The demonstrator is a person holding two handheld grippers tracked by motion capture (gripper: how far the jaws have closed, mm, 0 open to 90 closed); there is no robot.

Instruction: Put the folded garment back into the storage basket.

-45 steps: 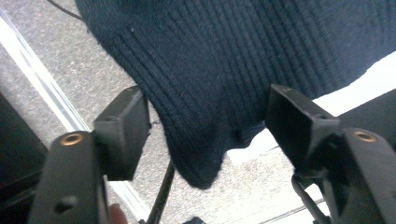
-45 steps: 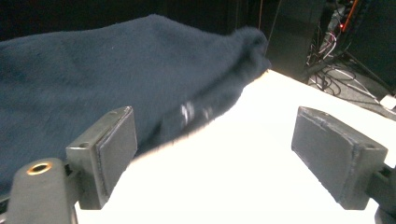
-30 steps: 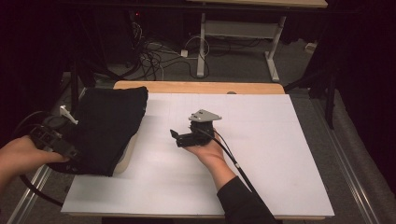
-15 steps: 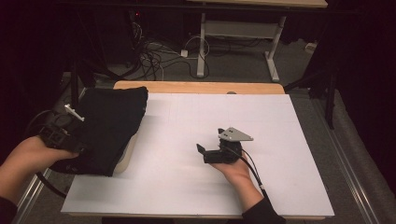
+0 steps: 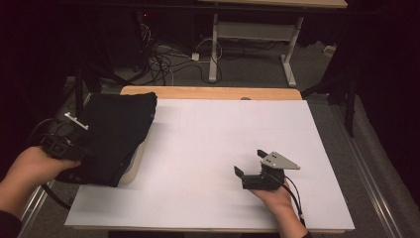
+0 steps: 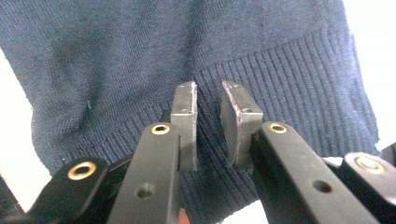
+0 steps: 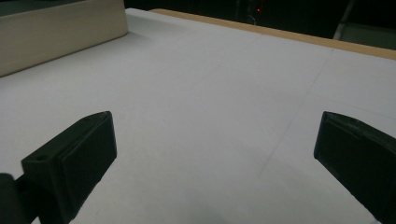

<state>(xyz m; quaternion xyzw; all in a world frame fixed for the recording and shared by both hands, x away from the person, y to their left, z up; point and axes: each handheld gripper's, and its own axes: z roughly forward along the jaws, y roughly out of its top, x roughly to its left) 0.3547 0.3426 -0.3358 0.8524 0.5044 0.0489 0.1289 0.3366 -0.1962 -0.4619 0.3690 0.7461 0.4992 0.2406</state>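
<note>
Navy knit sweater at the table's left edge, one gripper on its hem, the other well apart.

Left gripper sits over the ribbed hem; its jaws have just been closing and stand narrow, with a small gap between the pads, the knit behind them not yet pinched. On the bare white sheet to the right, the right gripper rests in the hand, jaws spread wide, grasping nothing.

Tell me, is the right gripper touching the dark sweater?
Apart. The high view shows the right gripper over bare white table, well away from the dark sweater at the left edge.
</note>
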